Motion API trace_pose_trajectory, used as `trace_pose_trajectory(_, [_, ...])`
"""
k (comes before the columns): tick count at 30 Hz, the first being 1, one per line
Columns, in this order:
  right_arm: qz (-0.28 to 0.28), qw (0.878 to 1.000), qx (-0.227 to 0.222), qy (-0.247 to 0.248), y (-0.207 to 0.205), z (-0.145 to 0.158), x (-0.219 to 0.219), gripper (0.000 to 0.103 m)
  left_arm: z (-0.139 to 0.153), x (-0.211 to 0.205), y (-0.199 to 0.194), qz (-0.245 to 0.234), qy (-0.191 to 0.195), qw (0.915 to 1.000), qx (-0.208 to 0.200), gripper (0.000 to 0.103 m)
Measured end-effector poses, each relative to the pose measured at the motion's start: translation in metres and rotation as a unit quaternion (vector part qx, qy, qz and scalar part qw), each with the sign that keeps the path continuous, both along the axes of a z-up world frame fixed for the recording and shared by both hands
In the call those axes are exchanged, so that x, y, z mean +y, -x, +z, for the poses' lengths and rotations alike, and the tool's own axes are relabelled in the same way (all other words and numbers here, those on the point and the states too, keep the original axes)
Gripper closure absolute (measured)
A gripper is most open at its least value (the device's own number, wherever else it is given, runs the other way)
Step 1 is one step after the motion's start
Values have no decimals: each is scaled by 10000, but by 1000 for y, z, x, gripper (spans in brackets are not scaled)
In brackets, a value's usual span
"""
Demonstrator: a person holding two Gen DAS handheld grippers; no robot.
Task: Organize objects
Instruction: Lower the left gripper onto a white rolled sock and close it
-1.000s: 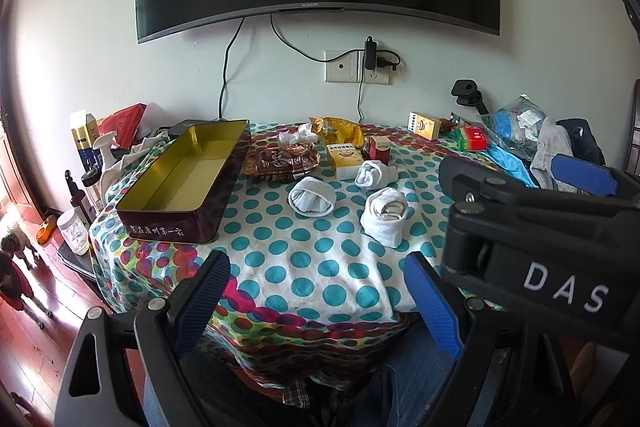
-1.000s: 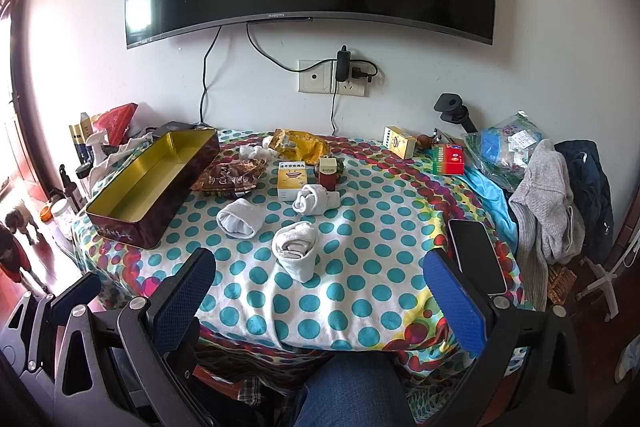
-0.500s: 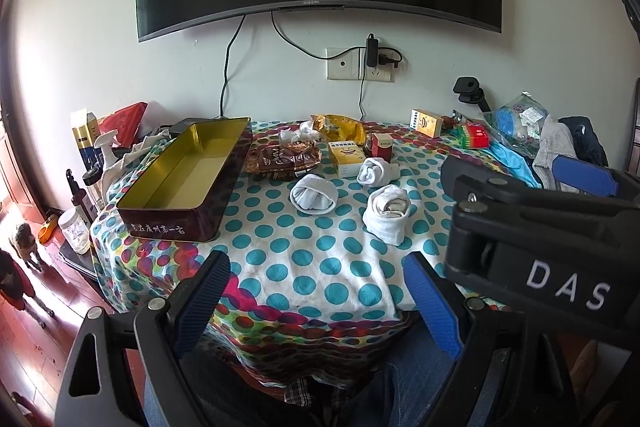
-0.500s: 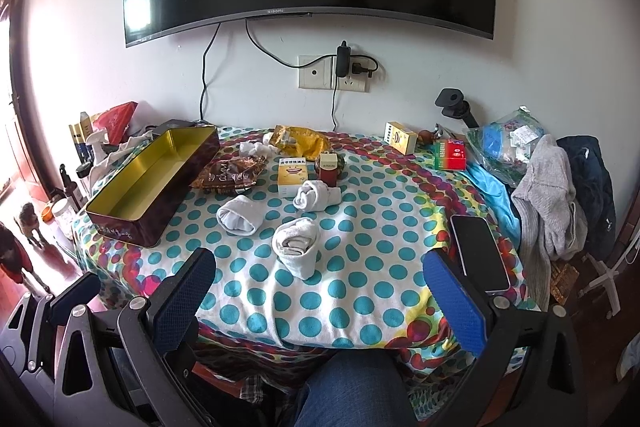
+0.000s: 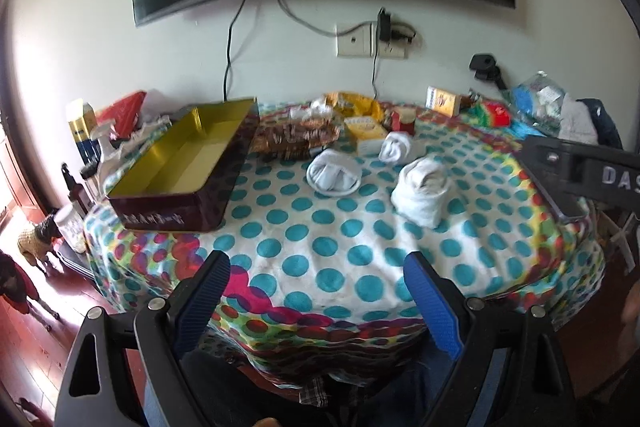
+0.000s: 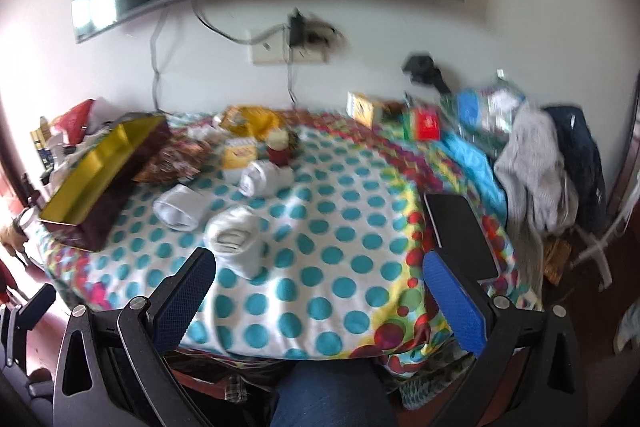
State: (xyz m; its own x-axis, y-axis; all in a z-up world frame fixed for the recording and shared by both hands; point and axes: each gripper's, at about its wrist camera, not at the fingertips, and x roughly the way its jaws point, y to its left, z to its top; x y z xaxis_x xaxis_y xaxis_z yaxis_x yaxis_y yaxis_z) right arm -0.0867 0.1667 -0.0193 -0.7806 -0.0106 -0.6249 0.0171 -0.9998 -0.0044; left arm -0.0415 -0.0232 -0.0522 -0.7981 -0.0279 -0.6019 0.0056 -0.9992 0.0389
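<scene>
So starting at the far left of the counter [image 5: 360, 267], which wears a polka-dot cloth with teal spots, there's a long dark-red metal tin with a gold inside [image 5: 188, 171], lid off and nothing in it. Just right of it sits a brown crinkly snack packet [image 5: 296, 139], then a small yellow cardboard box [image 5: 364, 135]. In front of those are three rolled white sock bundles: a flat round one [image 5: 334, 175], a smaller one behind it [image 5: 396, 147], and the biggest, nearest one [image 5: 422, 193]. Further right a black phone [image 6: 460, 231] lies flat near the edge, with a heap of clothes past it.

Both grippers hang low at the near edge, well short of anything. The left gripper [image 5: 316, 303] has its blue pads spread wide with nothing between them, and the right gripper [image 6: 316, 303] is the same, apart and empty.

My read: nothing is sorted yet, this is the approach. The right view is blurry, so it's likely on the move. Next move is probably reaching to the nearest sock roll, closing across its soft middle, then carrying it left into the tin.
</scene>
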Motion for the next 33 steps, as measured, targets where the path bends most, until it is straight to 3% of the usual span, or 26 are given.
trace_pose_trajectory(5, [-63, 9990, -437, 98, 29, -35, 11, 0, -17, -16, 41, -83, -211, 9996, -180, 12])
trace_pose_trajectory(9, [22, 9980, -630, 75, 42, -55, 9, 0, -19, -20, 83, -124, -49, 9998, -161, 12])
trace_pose_trajectory(16, [316, 9965, -769, 8, 49, -81, -6, 0, -25, -16, 158, -326, -158, 9983, -457, 12])
trace_pose_trajectory(23, [476, 9952, -849, 71, 59, -92, -14, 0, -40, -1, 186, -433, -79, 9966, -696, 12])
trace_pose_trajectory(33, [620, 9953, -725, 142, 63, -89, -20, 0, -46, -3, 192, -303, -134, 9962, -809, 12])
